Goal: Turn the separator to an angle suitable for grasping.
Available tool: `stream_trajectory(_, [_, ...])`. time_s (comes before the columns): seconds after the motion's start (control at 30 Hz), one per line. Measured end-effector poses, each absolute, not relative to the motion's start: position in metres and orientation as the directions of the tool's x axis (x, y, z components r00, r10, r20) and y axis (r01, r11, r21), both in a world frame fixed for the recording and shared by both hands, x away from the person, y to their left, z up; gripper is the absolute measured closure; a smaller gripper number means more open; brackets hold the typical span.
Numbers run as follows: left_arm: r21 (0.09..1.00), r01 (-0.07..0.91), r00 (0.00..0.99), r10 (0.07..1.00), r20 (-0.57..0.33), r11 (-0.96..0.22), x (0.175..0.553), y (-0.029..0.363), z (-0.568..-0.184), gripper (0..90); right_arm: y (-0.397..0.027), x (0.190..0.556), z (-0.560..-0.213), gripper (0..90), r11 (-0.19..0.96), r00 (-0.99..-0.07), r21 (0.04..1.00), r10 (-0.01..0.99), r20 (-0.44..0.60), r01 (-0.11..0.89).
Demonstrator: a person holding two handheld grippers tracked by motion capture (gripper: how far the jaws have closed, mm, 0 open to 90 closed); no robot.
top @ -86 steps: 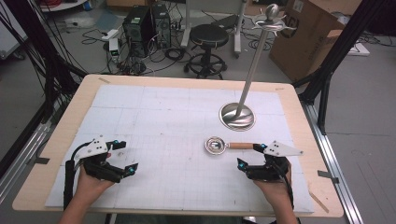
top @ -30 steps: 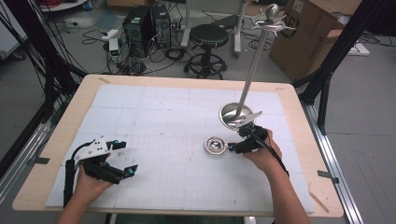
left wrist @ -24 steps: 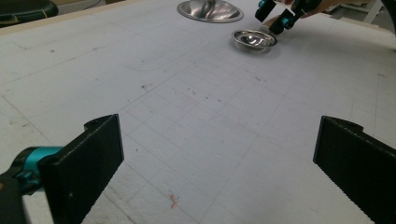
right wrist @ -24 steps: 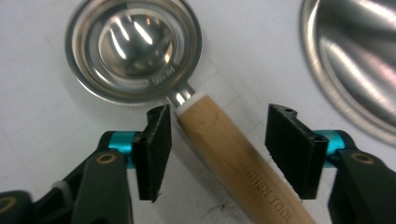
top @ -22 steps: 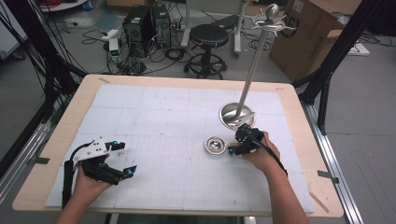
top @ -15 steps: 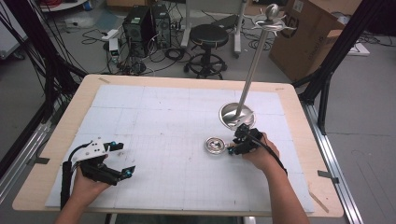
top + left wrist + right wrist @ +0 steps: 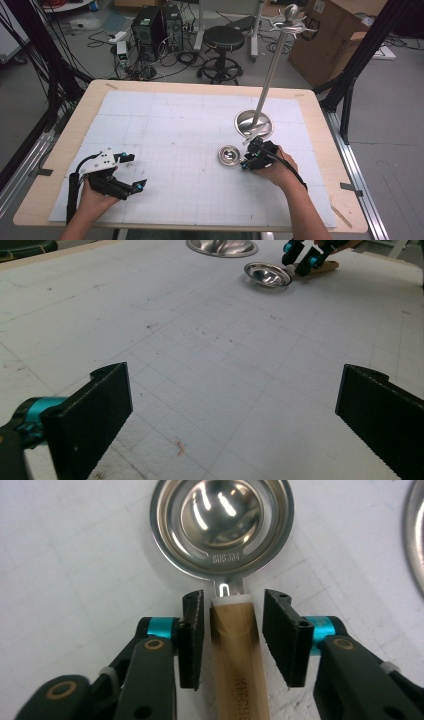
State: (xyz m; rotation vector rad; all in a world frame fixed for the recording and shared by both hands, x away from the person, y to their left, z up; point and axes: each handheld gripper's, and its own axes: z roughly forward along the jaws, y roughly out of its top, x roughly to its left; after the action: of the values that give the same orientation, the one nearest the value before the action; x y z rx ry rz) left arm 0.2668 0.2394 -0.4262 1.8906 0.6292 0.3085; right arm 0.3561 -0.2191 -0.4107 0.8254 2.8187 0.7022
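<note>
Where stamped, "SUS 304" on strainer [image 7: 220, 525]

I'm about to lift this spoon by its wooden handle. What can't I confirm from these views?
- Grip contact: in the right gripper view the fingers flank the wooden handle with narrow gaps showing; pressing can't be confirmed.
- Handle's rear end: cut off by that view's bottom edge.
- High view: the person's hand and right gripper cover the handle.
- Spoon bowl: too small there for detail.
</note>
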Motion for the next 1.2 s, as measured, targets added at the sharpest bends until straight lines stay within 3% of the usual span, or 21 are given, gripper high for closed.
stream_trajectory(0.2, [0.917,0.284,0.824,0.560,-0.084,-0.281,0.270,0.241,-0.426,2.3,-0.222,0.355,-0.412,58.6,0.741,-0.836,0.452,0.548,0.022,0.497])
stream_trajectory(0.37, [0.918,0.282,0.826,0.557,-0.085,-0.279,0.269,0.240,-0.425,2.3,-0.216,0.358,-0.419,65.4,0.752,-0.835,0.422,0.550,0.021,0.506])
stream_trajectory(0.97, [0.922,0.286,0.817,0.569,-0.093,-0.261,0.266,0.246,-0.423,2.3,-0.156,0.353,-0.414,68.4,0.817,-0.920,0.456,0.392,0.009,0.353])
stream_trajectory(1.2, [0.921,0.282,0.819,0.567,-0.085,-0.269,0.266,0.246,-0.423,2.3,-0.109,0.351,-0.414,68.4,0.830,-0.953,0.484,0.302,0.024,0.275])
